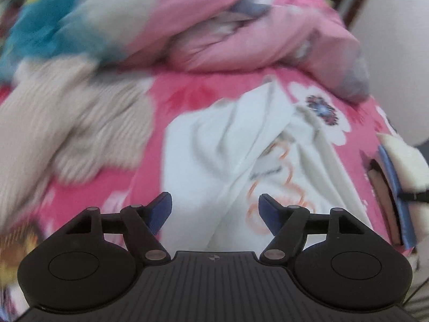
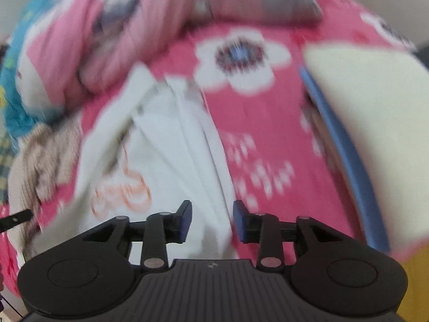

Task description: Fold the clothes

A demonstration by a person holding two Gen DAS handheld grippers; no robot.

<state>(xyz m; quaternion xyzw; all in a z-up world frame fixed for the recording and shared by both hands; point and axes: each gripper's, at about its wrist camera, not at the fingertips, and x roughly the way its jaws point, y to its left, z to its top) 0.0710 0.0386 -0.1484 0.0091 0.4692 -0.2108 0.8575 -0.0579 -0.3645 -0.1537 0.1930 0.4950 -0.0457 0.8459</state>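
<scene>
1. Lying at far left on the pink sheet (image 1: pixel 187 91) is a beige knit (image 1: pixel 61 123), crumpled, with a teal cloth (image 1: pixel 40 26) behind it; both look unfolded, though blur hides detail.
2. Left gripper (image 1: pixel 215 209) hangs over the near edge of the white shirt (image 1: pixel 214 147), its tongs wide apart with nothing between them.
3. Shirt lies rumpled in the middle of the sheet, print (image 1: pixel 278 187) partly showing, ridges running near to far. It is neither flat nor folded.
4. Right gripper (image 2: pixel 211 221) sits over the shirt's near right edge (image 2: pixel 214 187), tongs parted more narrowly, cloth below the gap; no pinch shows.
5. Folded cream piece (image 2: pixel 362 134) with a blue edge lies at right, apart from the shirt; a pink quilt (image 2: pixel 107 26) is heaped far behind.
6. Judging by both grippers over the near hem, the step seems to be taking hold there. To do it well:
   - pinch one layer only, at matching points left and right;
   - pull outward evenly so the ridges flatten before any fold;
   - keep clear of the knit and the cream piece.
</scene>
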